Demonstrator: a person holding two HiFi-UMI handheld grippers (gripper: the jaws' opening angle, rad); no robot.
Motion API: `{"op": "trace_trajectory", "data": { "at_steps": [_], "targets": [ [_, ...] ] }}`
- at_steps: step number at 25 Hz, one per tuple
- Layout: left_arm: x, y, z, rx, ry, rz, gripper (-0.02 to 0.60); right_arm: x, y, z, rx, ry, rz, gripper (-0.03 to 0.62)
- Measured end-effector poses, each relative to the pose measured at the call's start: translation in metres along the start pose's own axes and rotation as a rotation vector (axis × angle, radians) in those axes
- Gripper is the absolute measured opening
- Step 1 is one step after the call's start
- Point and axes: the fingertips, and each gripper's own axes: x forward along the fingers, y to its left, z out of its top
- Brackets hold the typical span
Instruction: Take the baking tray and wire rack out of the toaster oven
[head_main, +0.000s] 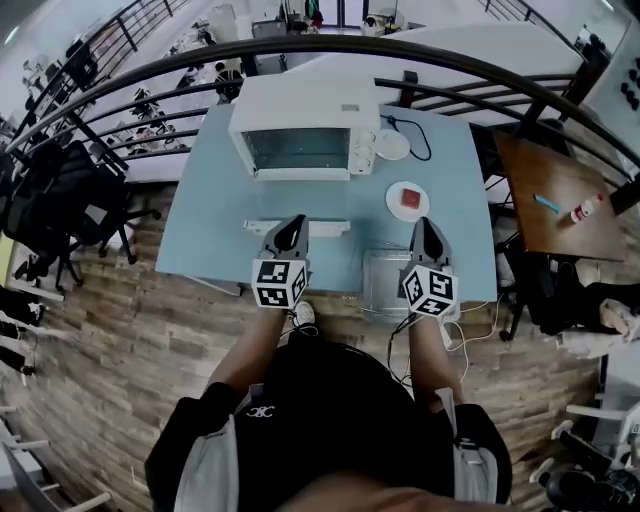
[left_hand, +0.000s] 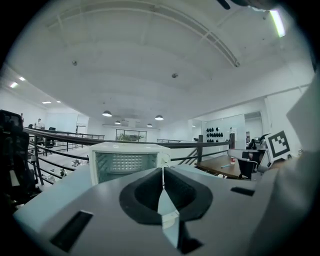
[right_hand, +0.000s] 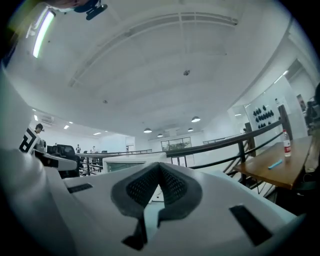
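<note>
The white toaster oven (head_main: 303, 128) stands at the back of the pale blue table (head_main: 205, 215), its glass front facing me; it also shows in the left gripper view (left_hand: 125, 161) and, low and partly hidden, in the right gripper view (right_hand: 120, 164). A squarish grey baking tray (head_main: 382, 285) lies on the table at the front right. A long pale flat piece, probably the wire rack (head_main: 328, 227), lies mid-table. My left gripper (head_main: 295, 220) hovers over that piece, shut and empty (left_hand: 163, 171). My right gripper (head_main: 427, 222) hangs above the tray's far edge, shut and empty (right_hand: 159, 166).
A small plate with something red (head_main: 407, 200) sits right of centre. A white round thing with a black cable (head_main: 393, 145) lies beside the oven. A dark curved railing (head_main: 330, 45) runs behind the table. A wooden table (head_main: 555, 195) stands at the right, office chairs (head_main: 60, 200) at the left.
</note>
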Motion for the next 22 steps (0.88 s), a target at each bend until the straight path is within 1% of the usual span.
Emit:
{"op": "trace_trajectory", "data": {
  "at_steps": [4, 11, 18, 22],
  "targets": [
    [-0.001, 0.016, 0.017, 0.003, -0.019, 0.023, 0.020, 0.026, 0.032, 0.015, -0.014, -0.022, 0.071, 0.000],
    [0.000, 0.045, 0.033, 0.014, -0.008, 0.055, 0.020, 0.057, 0.078, 0.025, -0.042, -0.031, 0.169, 0.000],
    [0.008, 0.046, 0.041, 0.042, -0.011, 0.055, 0.020, 0.073, 0.086, 0.022, -0.035, -0.030, 0.198, 0.000],
    [0.010, 0.049, 0.043, 0.004, -0.029, 0.054, 0.020, 0.076, 0.088, 0.022, -0.013, -0.037, 0.223, 0.000]
  ]
}}
